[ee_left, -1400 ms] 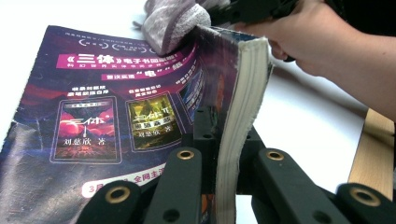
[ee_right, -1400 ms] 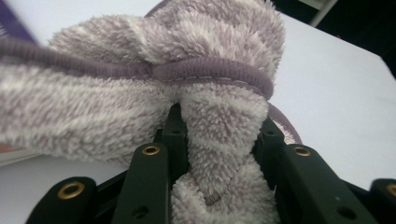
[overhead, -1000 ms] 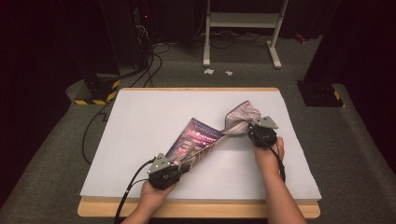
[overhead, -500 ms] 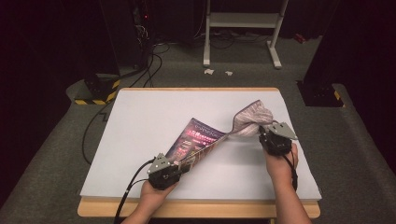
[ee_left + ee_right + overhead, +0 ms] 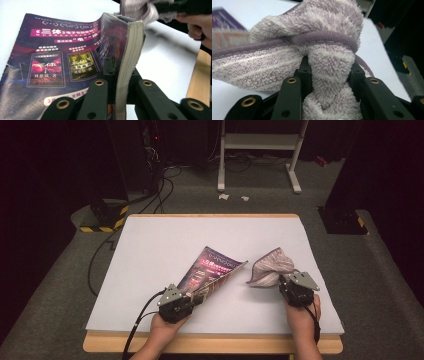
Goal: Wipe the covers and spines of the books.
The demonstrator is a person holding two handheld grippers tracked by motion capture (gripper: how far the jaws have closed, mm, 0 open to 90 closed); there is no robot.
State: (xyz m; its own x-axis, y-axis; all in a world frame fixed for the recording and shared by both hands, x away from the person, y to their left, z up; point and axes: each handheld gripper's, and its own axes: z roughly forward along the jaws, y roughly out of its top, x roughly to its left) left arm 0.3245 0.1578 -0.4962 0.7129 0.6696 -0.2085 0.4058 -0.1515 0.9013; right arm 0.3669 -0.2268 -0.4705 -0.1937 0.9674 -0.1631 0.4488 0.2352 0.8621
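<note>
Dark room w/ grey carpet around a white-topped table (image 5: 150, 265); wooden edge shows along the near side. Behind the table: a white metal stand (image 5: 260, 150) and black cables (image 5: 160, 180) on the floor, plus a yellow-black striped block (image 5: 102, 222) at the far left corner.

Left gripper (image 5: 192, 297), in the person's left hand (image 5: 165, 325) near the front edge, has its jaws closed tight on the lower end of a magazine (image 5: 212, 270). In the left gripper view the jaws pinch the stacked page edges (image 5: 127, 70), one jaw each side, no gap visible. Magazine's purple cover (image 5: 50, 57), w/ white Chinese print and small pics, lies partly flat on the table and curls upward toward the clamped part; its far end rests on the table approx. mid-surface.

Right gripper (image 5: 284, 282), in the right hand (image 5: 302, 315), sits toward the right side of the table. Jaws are part-open and clamp a bunched fold of a lilac striped towel (image 5: 270, 267). Right gripper view: fluffy cloth (image 5: 329, 70) packed between both jaws, pressing on each, w/ a sewn hem band (image 5: 322, 37) looping over the top. Towel hangs forward of the gripper, crumpled, its lower part on or just above the table; can't tell which. Towel and magazine are near each other but apart, a strip of bare white between them.
</note>
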